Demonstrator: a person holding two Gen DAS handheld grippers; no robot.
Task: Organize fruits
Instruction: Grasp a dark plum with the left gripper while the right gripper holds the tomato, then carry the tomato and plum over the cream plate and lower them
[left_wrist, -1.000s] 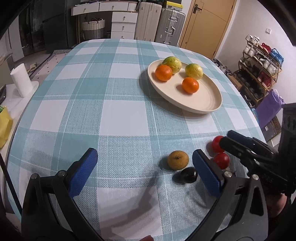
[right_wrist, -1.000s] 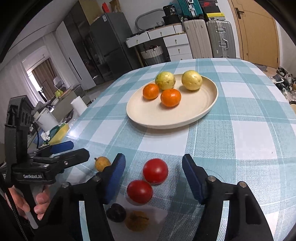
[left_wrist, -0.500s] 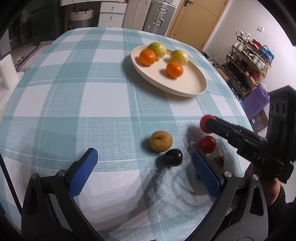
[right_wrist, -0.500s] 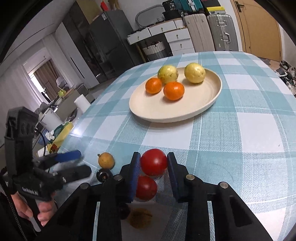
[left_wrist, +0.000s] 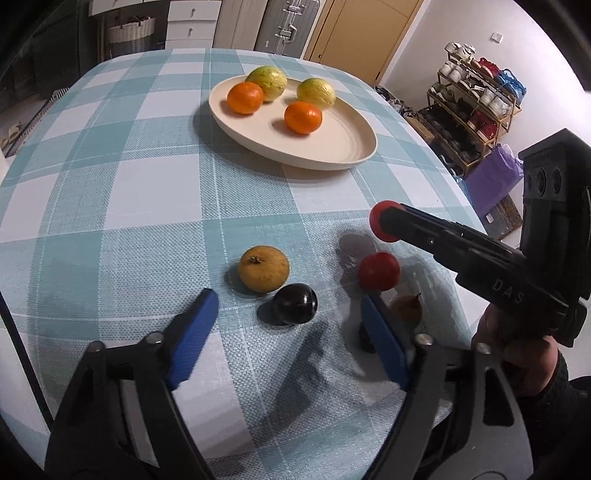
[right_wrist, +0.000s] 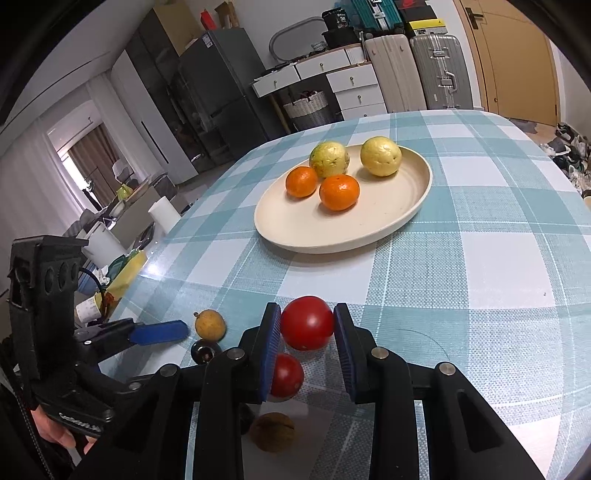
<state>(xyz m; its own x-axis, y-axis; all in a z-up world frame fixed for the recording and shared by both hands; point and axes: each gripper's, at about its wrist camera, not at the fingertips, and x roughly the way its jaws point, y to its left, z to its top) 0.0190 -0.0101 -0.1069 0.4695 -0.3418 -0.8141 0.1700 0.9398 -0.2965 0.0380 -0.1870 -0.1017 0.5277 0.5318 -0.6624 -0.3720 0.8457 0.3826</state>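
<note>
The right gripper (right_wrist: 306, 325) has just clamped on a red tomato (right_wrist: 307, 322), ready for the plate (right_wrist: 369, 229), while the left gripper (left_wrist: 288, 317) narrows, still apart, around the dark plum (left_wrist: 295, 303).

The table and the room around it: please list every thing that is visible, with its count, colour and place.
Plate: 1, cream, on the table's far half.
Oranges: 2, orange, on the plate.
Yellow-green fruits: 2, at the plate's far side.
Red fruits: 2, one between the right gripper's pads, one on the cloth just behind it.
Yellow-brown fruit: 1, on the cloth.
Dark plum: 1, beside it.
Brown fruit: 1, near the table's edge.
Tablecloth: 1, teal and white check.
Suitcases: 2, white and grey, by the wall.
Shoe rack: 1, beside the table.
Left gripper: jaws have just been closing, nothing pressed.
Right gripper: shut on a red fruit.
</note>
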